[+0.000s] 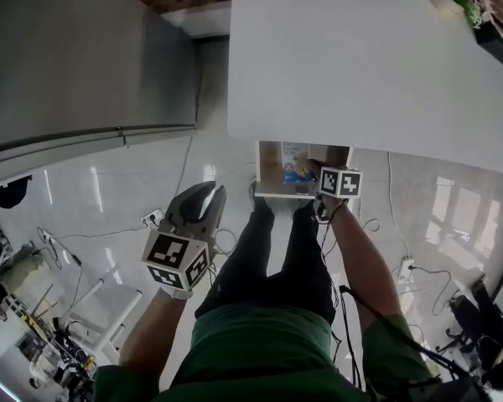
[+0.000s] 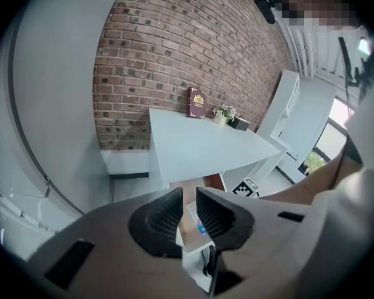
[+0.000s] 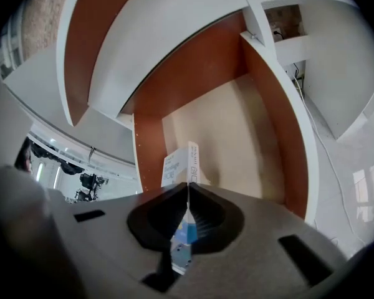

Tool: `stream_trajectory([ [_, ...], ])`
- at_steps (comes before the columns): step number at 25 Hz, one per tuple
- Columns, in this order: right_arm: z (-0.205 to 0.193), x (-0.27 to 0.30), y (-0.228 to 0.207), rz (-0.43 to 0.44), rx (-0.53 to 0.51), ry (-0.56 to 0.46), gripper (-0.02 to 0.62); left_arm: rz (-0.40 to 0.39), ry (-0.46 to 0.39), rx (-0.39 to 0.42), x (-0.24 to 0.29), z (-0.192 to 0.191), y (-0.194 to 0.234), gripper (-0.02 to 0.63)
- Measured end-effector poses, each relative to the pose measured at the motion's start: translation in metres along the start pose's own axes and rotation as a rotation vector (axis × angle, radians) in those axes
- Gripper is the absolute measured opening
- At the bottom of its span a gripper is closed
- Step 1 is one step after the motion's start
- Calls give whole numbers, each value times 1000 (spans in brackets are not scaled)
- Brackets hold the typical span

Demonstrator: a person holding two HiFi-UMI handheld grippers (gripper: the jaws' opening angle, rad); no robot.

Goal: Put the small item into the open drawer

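Centre of right gripper view: my right gripper (image 3: 188,197) clamped on small flat box (image 3: 182,166), held at the open drawer (image 3: 237,129) mouth. Lower centre, my left gripper (image 2: 188,207): jaws parted, nothing between.

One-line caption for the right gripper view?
Right gripper shut on a small packet, pointing into the open wooden drawer.

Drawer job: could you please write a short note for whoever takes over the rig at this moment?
Left gripper: open, empty, short of the drawer.
Right gripper: shut on a thin packet, pointing down into the open drawer.
Done: packet picked up and brought to the drawer.
Left: lower it in, open the jaws, pull the gripper out.
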State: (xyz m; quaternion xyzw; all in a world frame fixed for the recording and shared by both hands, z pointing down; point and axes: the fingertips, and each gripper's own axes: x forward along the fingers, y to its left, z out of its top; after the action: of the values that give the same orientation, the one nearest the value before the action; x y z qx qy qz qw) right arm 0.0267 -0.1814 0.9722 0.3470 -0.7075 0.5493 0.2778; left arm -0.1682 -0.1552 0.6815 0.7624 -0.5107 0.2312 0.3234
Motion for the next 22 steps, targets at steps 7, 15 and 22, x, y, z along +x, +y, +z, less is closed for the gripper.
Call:
stream_trajectory([
  [7, -10, 24, -17, -27, 9, 58, 23, 20, 22, -27, 4, -19, 7, 61],
  [15, -19, 37, -31, -53, 91, 108, 32, 16, 24, -48, 10, -31, -1, 61],
  [22, -26, 38, -27, -42, 74, 139, 75, 21, 16, -59, 8, -31, -2, 61],
])
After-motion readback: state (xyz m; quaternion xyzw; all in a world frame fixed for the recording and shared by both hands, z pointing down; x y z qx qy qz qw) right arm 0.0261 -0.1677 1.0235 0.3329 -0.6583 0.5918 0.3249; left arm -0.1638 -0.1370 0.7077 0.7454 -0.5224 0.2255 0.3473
